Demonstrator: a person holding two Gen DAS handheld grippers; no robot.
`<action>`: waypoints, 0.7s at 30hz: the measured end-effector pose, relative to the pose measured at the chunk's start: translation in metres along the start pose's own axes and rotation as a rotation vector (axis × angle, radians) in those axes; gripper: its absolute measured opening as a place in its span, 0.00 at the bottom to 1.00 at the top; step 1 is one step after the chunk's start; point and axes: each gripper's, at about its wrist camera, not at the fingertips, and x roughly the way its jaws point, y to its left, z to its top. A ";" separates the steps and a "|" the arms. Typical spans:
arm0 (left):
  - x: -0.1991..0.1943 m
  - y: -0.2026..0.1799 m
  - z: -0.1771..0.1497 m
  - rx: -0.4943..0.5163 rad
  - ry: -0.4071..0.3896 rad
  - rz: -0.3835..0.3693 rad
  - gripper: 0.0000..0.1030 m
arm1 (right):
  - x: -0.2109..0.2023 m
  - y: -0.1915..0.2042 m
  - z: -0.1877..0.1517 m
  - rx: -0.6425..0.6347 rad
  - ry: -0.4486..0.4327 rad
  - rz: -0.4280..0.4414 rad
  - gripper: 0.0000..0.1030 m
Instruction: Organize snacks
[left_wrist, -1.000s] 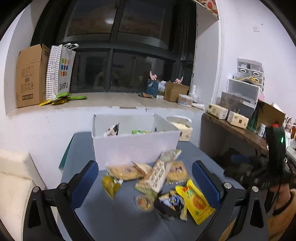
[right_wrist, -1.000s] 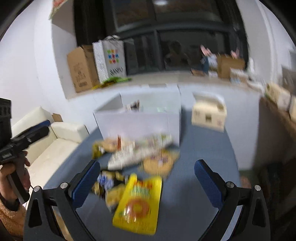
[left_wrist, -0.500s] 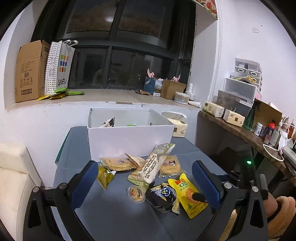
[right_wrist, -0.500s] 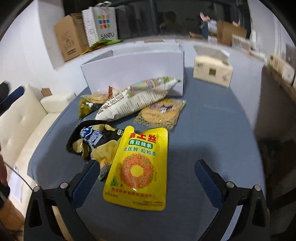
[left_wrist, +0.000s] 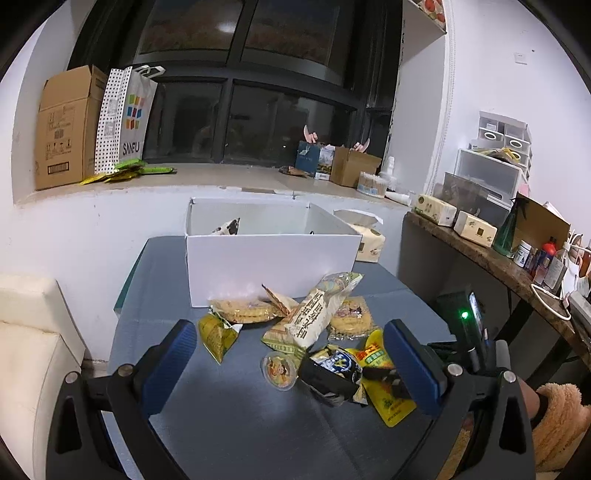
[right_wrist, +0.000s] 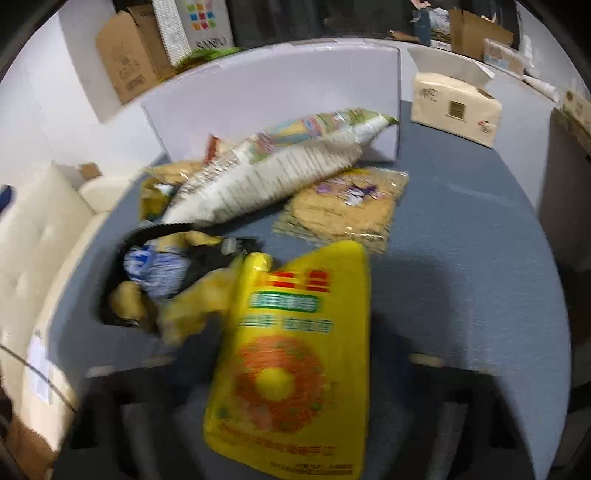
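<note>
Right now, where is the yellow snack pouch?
In the right wrist view the yellow pouch lies front and centre on the blue table, its left edge against the black packet.

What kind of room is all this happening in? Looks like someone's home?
Most likely a lived-in home room, not a lab: a cream sofa beside the table, a windowsill with a cardboard box and a shopping bag, and a tissue box by the snacks.
</note>
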 end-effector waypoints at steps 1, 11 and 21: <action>0.002 0.000 0.000 0.002 0.004 0.002 1.00 | -0.001 0.000 -0.001 0.001 -0.002 0.006 0.44; 0.044 -0.016 0.011 0.121 0.088 -0.034 1.00 | -0.060 -0.025 -0.014 0.047 -0.115 0.087 0.28; 0.182 -0.053 0.030 0.342 0.364 -0.113 1.00 | -0.093 -0.059 -0.019 0.142 -0.208 0.081 0.28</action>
